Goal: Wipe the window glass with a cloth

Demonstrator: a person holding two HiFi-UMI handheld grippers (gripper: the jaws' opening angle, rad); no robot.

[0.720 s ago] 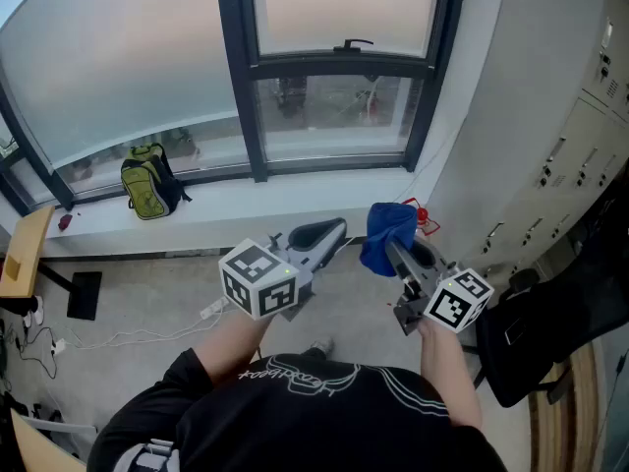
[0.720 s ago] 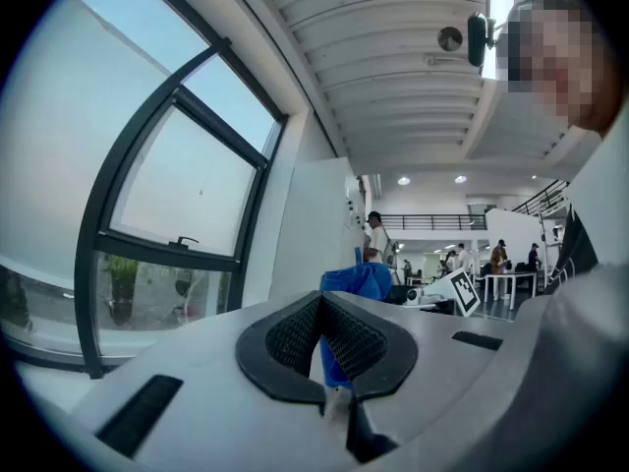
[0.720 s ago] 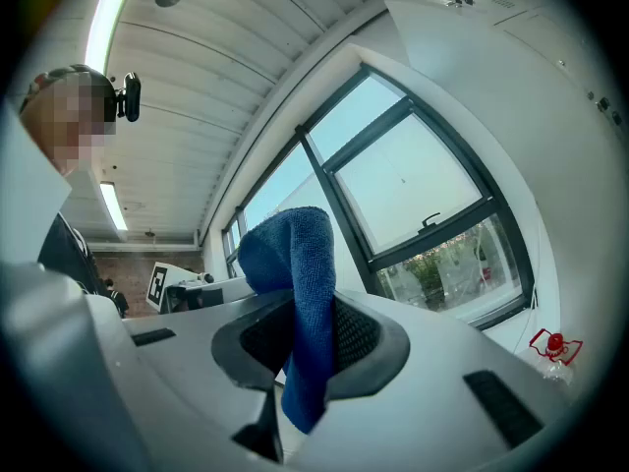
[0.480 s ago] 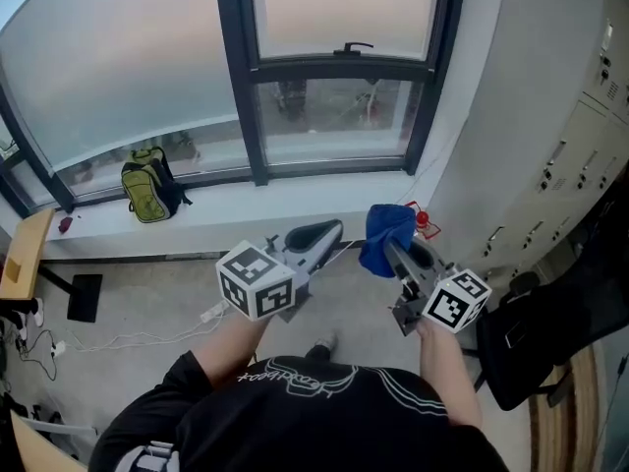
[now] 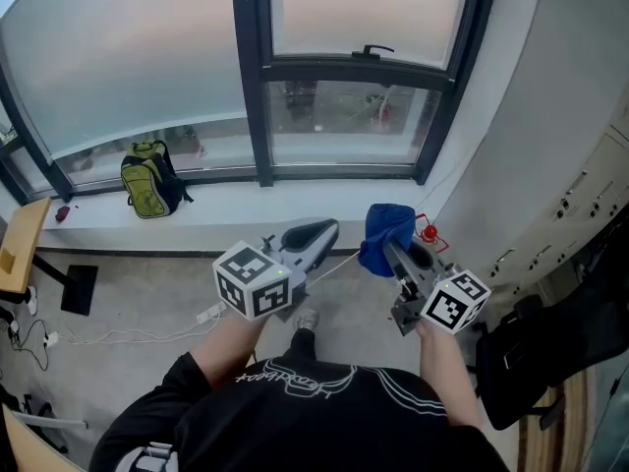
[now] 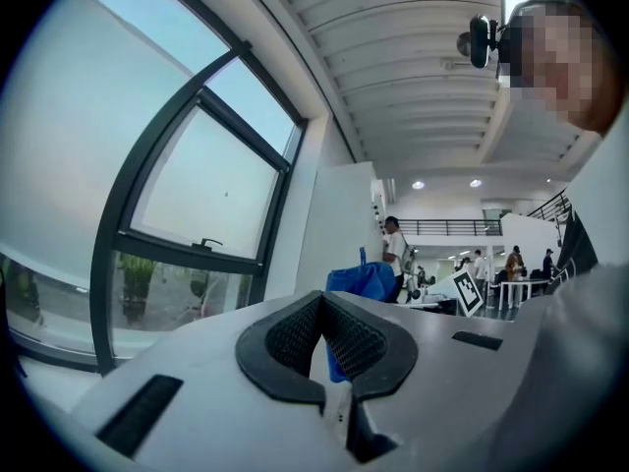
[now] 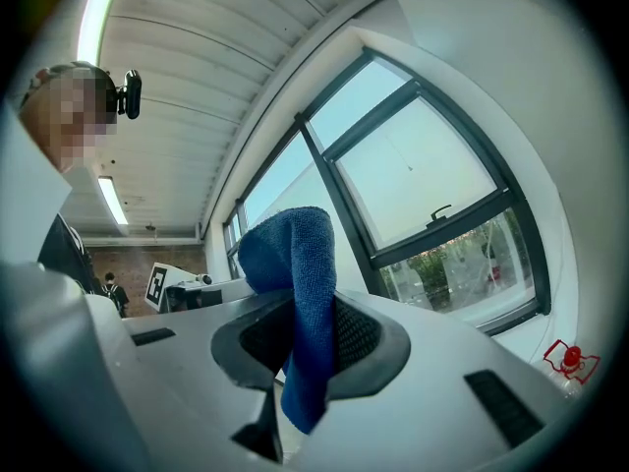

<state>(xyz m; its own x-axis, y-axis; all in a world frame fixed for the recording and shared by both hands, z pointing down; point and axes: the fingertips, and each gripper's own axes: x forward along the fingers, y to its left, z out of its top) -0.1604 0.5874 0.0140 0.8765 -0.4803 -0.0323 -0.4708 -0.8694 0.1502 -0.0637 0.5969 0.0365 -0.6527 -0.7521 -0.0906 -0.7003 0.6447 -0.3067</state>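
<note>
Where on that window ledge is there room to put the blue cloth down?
The ledge is bare from the green backpack rightward to the red object by the wall. Left of the backpack it is tighter: a small dark item and the wooden tabletop crowd that end. The right tool holds the blue cloth.

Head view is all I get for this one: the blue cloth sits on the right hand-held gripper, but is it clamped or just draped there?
Observer: Clamped. In the right gripper view, the right hand-held gripper has its jaws shut on the blue cloth, which sticks up above the pads and hangs below them.
Operator: Anything in the left one?
Observer: No. The left hand-held gripper is empty and its jaws meet at the tips. The blue behind them is that same cloth, farther off.
Operator: Anyone else in the room?
Observer: Yes. The left gripper view shows people standing far behind.
</note>
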